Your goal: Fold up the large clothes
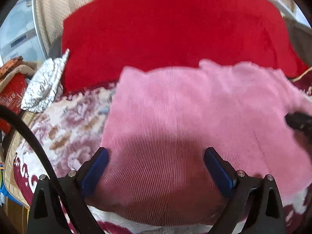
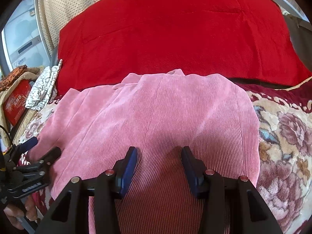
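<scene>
A pink corduroy garment (image 1: 185,117) lies spread on a flowered blanket (image 1: 64,124), its far edge rumpled. My left gripper (image 1: 156,156) is open just above its near left part, blue pads wide apart, holding nothing. In the right wrist view the same garment (image 2: 156,120) fills the middle, with folds along its far and left edges. My right gripper (image 2: 159,156) is open over its near part, empty. The left gripper (image 2: 39,152) shows at the garment's left edge in the right wrist view. The right gripper's tip (image 1: 298,120) shows dark at the right edge in the left wrist view.
A large red quilt (image 1: 165,29) lies behind the garment. A white crackle-patterned cloth (image 1: 44,85) sits at the left beside a red box (image 1: 11,95). The flowered blanket (image 2: 282,136) extends to the right. A beige curtain (image 2: 64,5) and a window are at the back left.
</scene>
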